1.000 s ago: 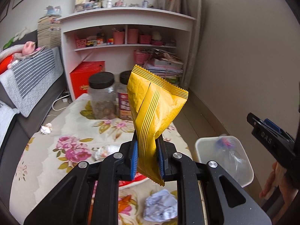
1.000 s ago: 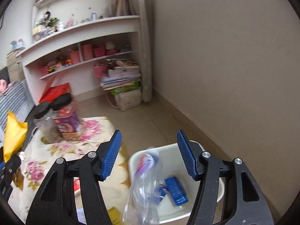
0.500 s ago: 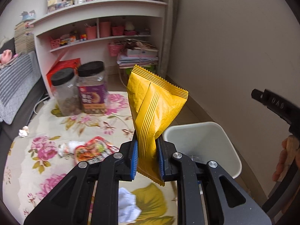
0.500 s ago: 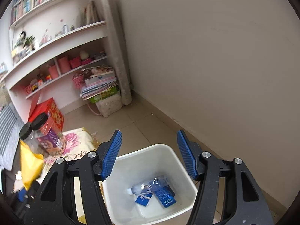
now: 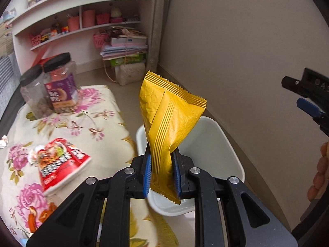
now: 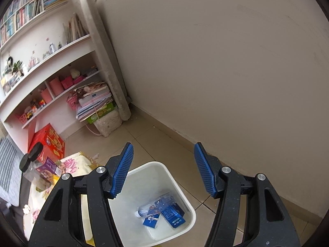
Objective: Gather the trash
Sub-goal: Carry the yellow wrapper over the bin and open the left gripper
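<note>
Room: beige wall meets a tiled floor, with white shelves (image 5: 82,26) at the back and a low table under a floral cloth (image 5: 67,123) to the left.
Bin: white wastebasket (image 6: 181,187) stands on the floor between table edge and wall; a crushed plastic bottle (image 6: 152,207) and blue cartons (image 6: 173,218) already lie inside it.
Change: a second ago the left view showed mostly table and jars; now the bin's mouth sits directly beneath the left gripper (image 5: 162,173).
Left claw: the yellow snack wrapper (image 5: 168,119) stands upright between its blue pads, which are beginning to part while the wrapper remains between them.
Right claw: right gripper (image 6: 164,170) is held about half open, nothing in it, aimed at the bin from the other side, as it was a second ago.
Meaning: the wrapper looks ready to drop; it should fall inside the rim.
Left over: red snack packet (image 5: 59,162) and a crumpled white scrap (image 5: 33,154) beside it lie on the cloth, uncollected.
Not trash: two black-lidded jars (image 5: 51,86), probably.
</note>
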Demonstrator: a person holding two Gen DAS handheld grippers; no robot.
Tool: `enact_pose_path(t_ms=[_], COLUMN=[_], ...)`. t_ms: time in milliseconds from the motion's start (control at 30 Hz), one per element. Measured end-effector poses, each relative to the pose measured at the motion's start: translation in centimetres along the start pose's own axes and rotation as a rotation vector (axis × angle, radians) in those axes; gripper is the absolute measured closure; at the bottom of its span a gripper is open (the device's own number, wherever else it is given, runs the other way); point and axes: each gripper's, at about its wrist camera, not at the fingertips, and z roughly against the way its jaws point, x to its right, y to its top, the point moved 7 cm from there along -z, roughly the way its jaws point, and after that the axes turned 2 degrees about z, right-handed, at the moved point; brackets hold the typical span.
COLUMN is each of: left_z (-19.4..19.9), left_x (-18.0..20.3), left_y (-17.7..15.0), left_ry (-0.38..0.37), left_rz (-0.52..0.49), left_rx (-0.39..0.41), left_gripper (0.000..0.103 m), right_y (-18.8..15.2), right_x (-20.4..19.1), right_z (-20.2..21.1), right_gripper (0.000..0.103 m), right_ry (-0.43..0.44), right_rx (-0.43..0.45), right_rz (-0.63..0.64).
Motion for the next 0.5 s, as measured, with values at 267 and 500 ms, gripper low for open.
enact_pose_path(t_ms=[267, 500], left_z=[-3.0, -2.5], left_x=[3.6, 4.1], left_y=[0.6, 0.1], left_ry=[-0.051, -0.019], left_rz=[-0.013, -0.044], left_rx=[-0.083, -0.084], left_gripper=[0.052, 0.029], right_y=[0.7, 1.1], right_x=[2.0, 3.4], right_z=[0.4, 1.4], right_gripper=[0.032, 0.007], right_ry=[-0.003, -0.087], right_rx=[0.008, 0.051], right_rz=[-0.061, -0.085])
